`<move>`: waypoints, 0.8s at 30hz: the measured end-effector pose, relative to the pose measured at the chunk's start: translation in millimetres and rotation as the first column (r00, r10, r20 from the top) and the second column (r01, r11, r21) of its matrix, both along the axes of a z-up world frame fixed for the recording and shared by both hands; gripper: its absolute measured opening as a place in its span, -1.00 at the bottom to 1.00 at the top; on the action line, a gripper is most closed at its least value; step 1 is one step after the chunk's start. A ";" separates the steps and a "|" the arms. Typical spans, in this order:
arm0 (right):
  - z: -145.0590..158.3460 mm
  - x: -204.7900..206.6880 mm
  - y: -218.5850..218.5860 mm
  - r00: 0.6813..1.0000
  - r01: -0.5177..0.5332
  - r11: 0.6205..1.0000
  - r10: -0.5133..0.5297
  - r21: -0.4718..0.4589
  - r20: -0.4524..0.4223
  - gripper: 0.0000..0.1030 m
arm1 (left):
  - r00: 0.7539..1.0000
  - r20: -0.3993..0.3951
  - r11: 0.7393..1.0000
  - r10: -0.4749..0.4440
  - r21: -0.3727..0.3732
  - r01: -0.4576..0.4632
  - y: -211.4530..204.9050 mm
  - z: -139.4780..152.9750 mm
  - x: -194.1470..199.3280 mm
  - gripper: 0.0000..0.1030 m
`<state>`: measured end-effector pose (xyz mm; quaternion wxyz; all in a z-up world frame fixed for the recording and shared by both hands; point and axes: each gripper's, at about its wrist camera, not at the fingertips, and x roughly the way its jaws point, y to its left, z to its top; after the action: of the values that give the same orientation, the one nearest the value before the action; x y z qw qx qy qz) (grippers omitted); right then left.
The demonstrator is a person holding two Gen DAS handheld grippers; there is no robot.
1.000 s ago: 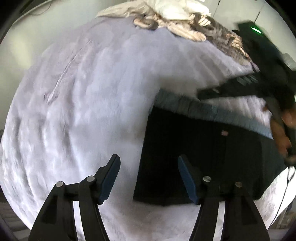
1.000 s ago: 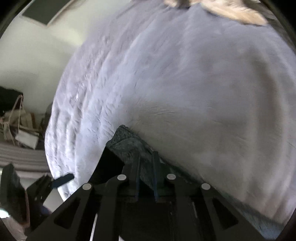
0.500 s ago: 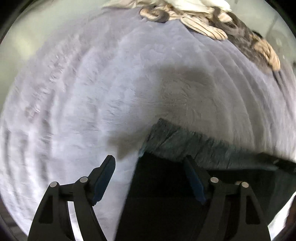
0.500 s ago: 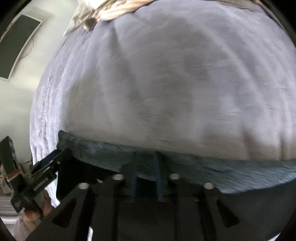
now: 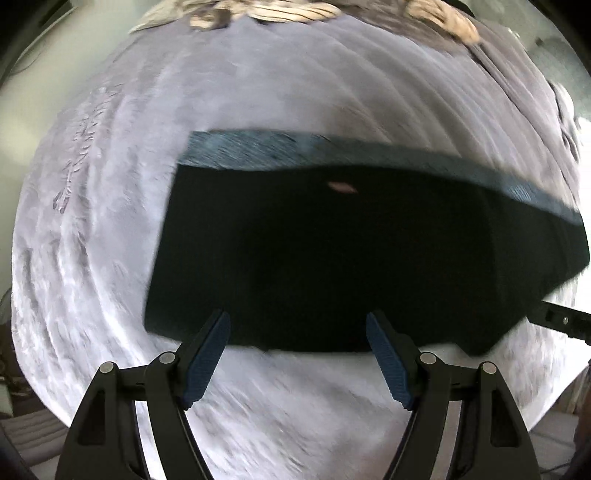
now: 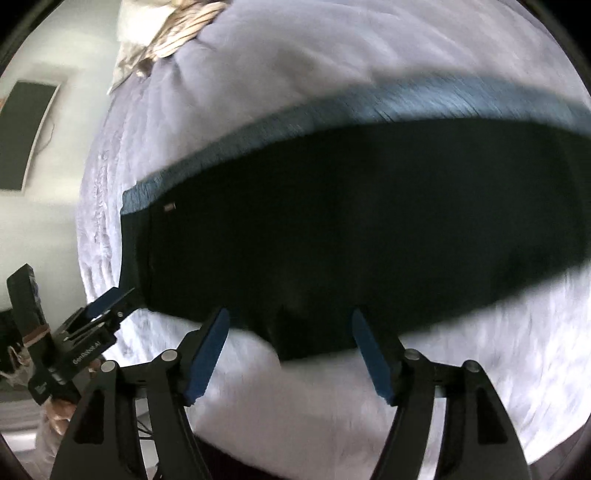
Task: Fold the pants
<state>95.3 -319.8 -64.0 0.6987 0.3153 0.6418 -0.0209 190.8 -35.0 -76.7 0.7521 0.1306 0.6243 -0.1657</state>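
Black pants [image 5: 332,251] lie folded flat on a pale lavender bedspread [image 5: 110,221], with their grey-blue waistband [image 5: 258,151] along the far edge. My left gripper [image 5: 297,321] hovers open over the near edge of the pants, nothing pinched. In the right wrist view the same pants [image 6: 332,229] and waistband [image 6: 424,99] fill the middle. My right gripper [image 6: 289,317] hangs above their near edge; its jaws are opening and no cloth is between the pads. The left gripper [image 6: 107,302] shows at the pants' left corner, held by a hand [image 6: 55,417].
A heap of beige striped clothes [image 5: 295,11] lies at the far end of the bed, also seen as the heap [image 6: 177,33] in the right wrist view. A dark panel [image 6: 26,136] hangs on the white wall to the left. The bed's edge curves close below both grippers.
The right gripper was shut on the waistband; it has let go, opened and drawn back to the near edge. The left gripper widened slightly and shifted along the pants, which now lie flat.
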 end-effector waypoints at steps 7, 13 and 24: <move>8.6 -54.9 -14.4 0.993 0.117 0.993 -0.117 0.018 -0.012 0.51 | 0.998 -0.019 0.998 -0.055 -0.002 0.055 -30.8 13.4 -37.0 0.53; 21.2 -82.4 -34.0 0.984 0.177 0.984 -0.177 0.026 0.014 0.53 | 0.995 -0.018 0.995 -0.095 -0.009 0.095 -60.7 21.5 -61.3 0.90; 29.3 -109.1 -62.5 0.972 0.231 0.972 -0.232 0.038 0.044 0.57 | 0.983 -0.029 0.983 -0.180 0.018 0.180 -108.5 25.7 -87.9 0.90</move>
<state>-13.8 -382.3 -34.7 0.7015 0.3996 0.5841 -0.0844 102.9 -143.5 -50.9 0.7240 0.1918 0.6220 -0.2284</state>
